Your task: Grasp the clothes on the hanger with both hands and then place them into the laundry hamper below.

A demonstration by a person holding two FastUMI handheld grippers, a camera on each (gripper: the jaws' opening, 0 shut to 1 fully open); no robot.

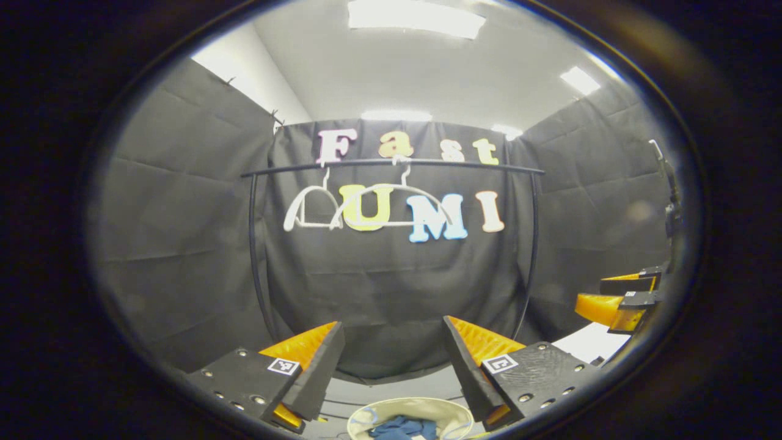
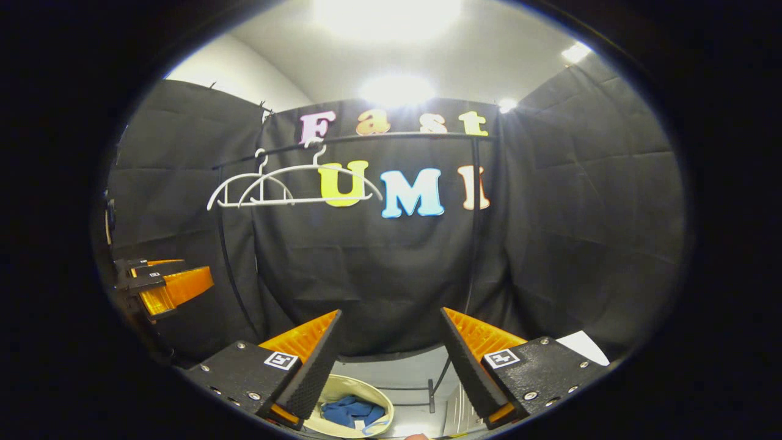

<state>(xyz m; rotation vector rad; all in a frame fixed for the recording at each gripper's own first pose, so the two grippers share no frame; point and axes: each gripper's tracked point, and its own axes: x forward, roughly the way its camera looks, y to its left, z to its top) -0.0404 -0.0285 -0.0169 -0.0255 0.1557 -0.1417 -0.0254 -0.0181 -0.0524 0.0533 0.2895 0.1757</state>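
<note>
- Left tongs [image 1: 391, 360]: fingers spread wide, nothing between them, pointing level at the booth's back wall.
- Right tongs [image 2: 391, 357]: same, spread and empty. We also see them off at the right edge of the left gripper view.
- Laundry hamper [image 1: 455, 414]: pale round tub on the floor, directly below and between both tongs, roughly as near to one as the other.
- Blue garment [image 2: 349, 410]: crumpled inside the hamper, down from the tongs, no clear long axis.
- Two white hangers [image 2: 287, 183] on the black rail [image 1: 391, 162], farther back and above: bare.
- We judge the drop done; whatever follows only needs the tongs to pull up, clear of the hamper rim.
</note>
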